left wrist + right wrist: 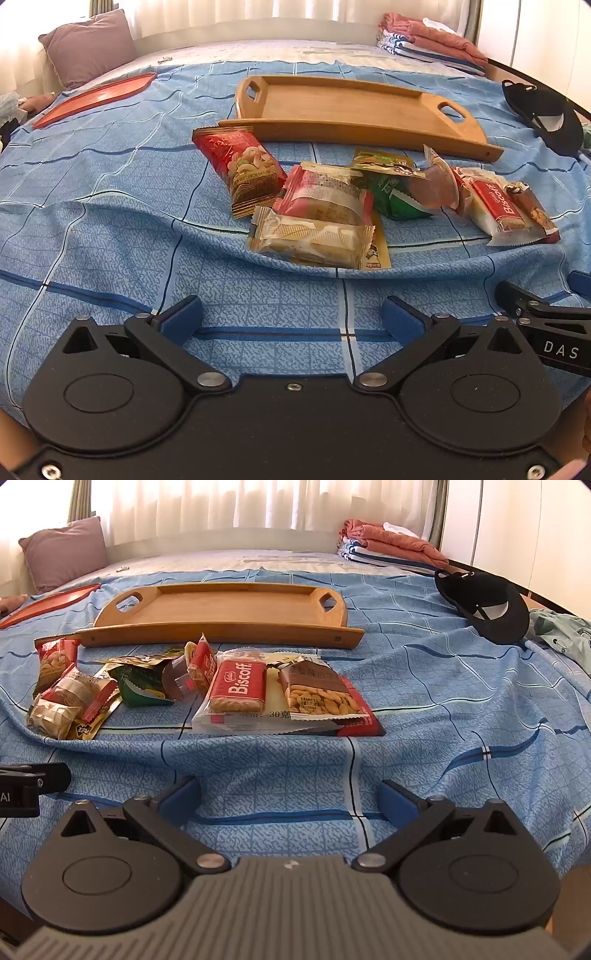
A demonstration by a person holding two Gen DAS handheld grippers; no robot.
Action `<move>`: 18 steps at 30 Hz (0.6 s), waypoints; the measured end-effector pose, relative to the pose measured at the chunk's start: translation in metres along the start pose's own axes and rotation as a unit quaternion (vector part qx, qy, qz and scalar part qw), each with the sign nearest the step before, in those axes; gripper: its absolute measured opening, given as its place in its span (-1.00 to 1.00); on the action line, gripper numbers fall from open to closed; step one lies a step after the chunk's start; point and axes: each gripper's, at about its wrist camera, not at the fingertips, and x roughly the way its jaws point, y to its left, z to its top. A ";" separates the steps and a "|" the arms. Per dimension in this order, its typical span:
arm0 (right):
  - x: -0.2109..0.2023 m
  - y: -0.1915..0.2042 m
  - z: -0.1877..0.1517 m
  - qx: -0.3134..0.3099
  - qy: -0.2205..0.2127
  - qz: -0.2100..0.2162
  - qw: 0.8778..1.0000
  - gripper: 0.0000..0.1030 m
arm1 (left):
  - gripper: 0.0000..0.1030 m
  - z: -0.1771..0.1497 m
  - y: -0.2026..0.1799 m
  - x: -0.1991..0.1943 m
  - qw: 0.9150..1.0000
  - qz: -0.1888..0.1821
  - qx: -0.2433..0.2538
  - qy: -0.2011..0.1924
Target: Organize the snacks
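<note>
Left gripper (291,321) and right gripper (290,799), jaws wide apart, empty. Red Biscoff biscuit packet (238,686): likely light, crinkly, fragile; best pinched across its short sides, near the wooden tray (221,609).

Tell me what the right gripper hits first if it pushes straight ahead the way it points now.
Probably the blue bedsheet: the right gripper, jaws open and empty, tilts down at bare sheet. If it skimmed over that, the Biscoff packet comes next, though depth is hard to judge.

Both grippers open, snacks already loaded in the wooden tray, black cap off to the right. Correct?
Not quite. The wooden tray holds nothing; the snacks lie on the blue bedsheet in front of it, as the right wrist view shows. Both grippers open and black cap at right are correct.
</note>
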 end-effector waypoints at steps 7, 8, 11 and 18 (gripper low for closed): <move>0.000 -0.001 0.000 0.001 0.000 0.001 1.000 1.00 | 1.00 0.000 0.000 0.000 1.000 0.001 0.001 0.003; 0.000 -0.001 0.000 0.001 0.001 0.001 1.000 1.00 | 1.00 0.000 0.000 0.000 1.000 0.001 0.001 0.003; 0.000 0.000 0.001 -0.002 0.001 0.001 1.000 1.00 | 1.00 0.000 0.000 0.000 1.000 0.001 0.001 0.003; 0.000 0.000 -0.001 -0.002 0.000 0.002 1.000 1.00 | 1.00 0.000 0.000 0.000 1.000 0.001 0.001 0.003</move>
